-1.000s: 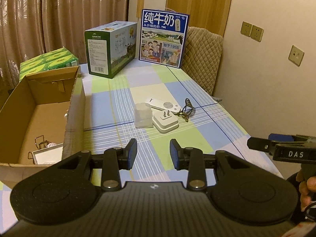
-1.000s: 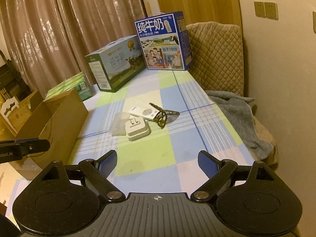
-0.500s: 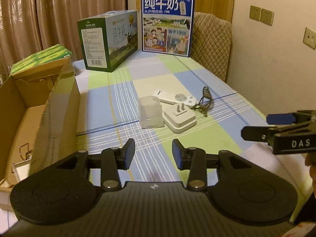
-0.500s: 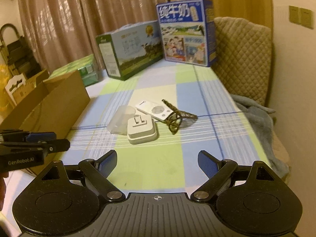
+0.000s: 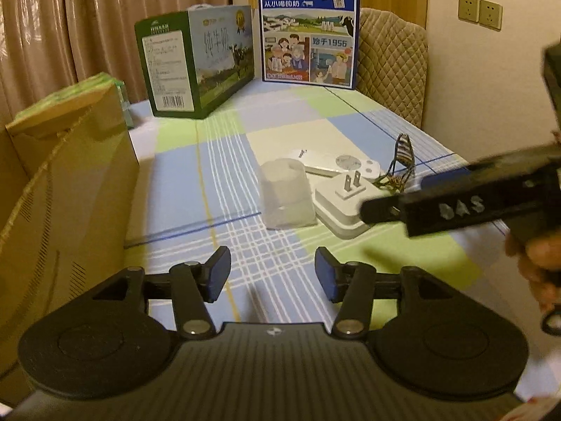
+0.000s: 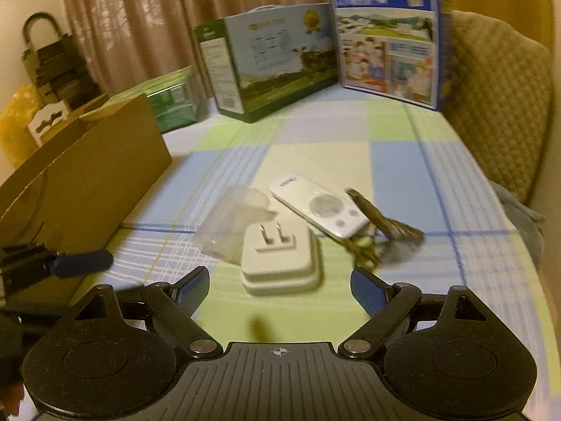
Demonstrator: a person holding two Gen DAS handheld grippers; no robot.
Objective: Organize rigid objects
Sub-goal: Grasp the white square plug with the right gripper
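A white plug adapter (image 6: 280, 263) lies prongs up on the checked tablecloth, just ahead of my open, empty right gripper (image 6: 280, 289). Beside it lie a clear plastic cup (image 6: 233, 222) on its side, a white remote (image 6: 319, 212) and a dark hair clip (image 6: 382, 231). In the left wrist view the adapter (image 5: 342, 203), cup (image 5: 285, 194), remote (image 5: 336, 165) and clip (image 5: 401, 161) lie ahead of my open, empty left gripper (image 5: 272, 273). The right gripper's fingers (image 5: 466, 196) reach in from the right over the adapter.
An open cardboard box (image 5: 66, 189) stands at the left, also in the right wrist view (image 6: 80, 182). A green carton (image 5: 196, 59) and a blue milk carton (image 5: 308, 28) stand at the back. A quilted chair (image 5: 392, 70) is at the far right.
Both grippers have moved forward and lower toward the adapter group. The right gripper has come much closer to the adapter. The left gripper's jaws have opened wider.
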